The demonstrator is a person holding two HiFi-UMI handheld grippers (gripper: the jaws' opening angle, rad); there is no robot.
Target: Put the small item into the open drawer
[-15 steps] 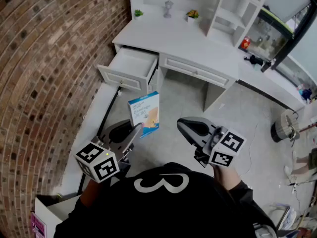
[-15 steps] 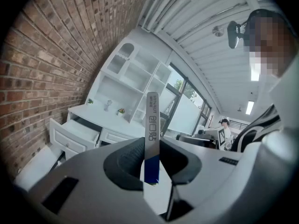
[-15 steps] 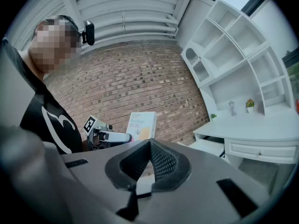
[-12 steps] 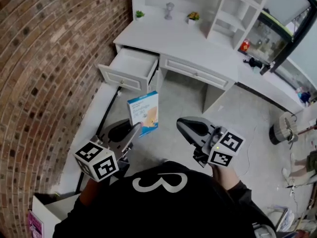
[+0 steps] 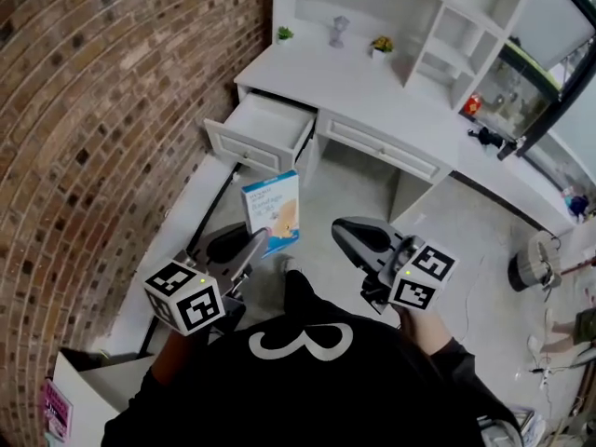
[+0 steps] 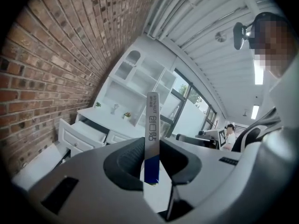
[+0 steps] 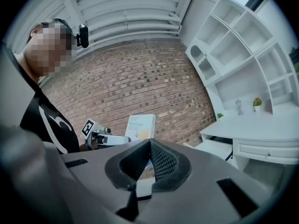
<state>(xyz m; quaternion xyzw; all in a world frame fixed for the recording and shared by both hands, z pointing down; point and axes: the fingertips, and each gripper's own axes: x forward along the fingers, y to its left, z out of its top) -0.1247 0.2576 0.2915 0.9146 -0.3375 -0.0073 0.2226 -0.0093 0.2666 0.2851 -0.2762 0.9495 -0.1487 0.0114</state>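
Note:
My left gripper [image 5: 250, 247] is shut on a small flat box [image 5: 272, 211], white with a blue band and an orange picture, held upright above the floor. In the left gripper view the box [image 6: 152, 139] stands edge-on between the two jaws [image 6: 150, 164]. The open drawer [image 5: 264, 132] juts from the left end of the white desk [image 5: 372, 87], ahead of the box and a little left. My right gripper [image 5: 352, 238] is shut with nothing in it, level with the left one; in its own view [image 7: 148, 161] the pads meet and the box [image 7: 139, 126] shows beyond them.
A brick wall [image 5: 112, 91] runs along the left, with a white ledge [image 5: 182, 240] at its foot. White shelving [image 5: 410, 17] with small plants and a figurine rises behind the desk. A second desk [image 5: 521, 170] and a bin [image 5: 533, 250] are at the right.
The view has shifted: the desk and drawer now sit further right and lower in the head view. The box stays held in the left gripper; both grippers keep their places relative to the body.

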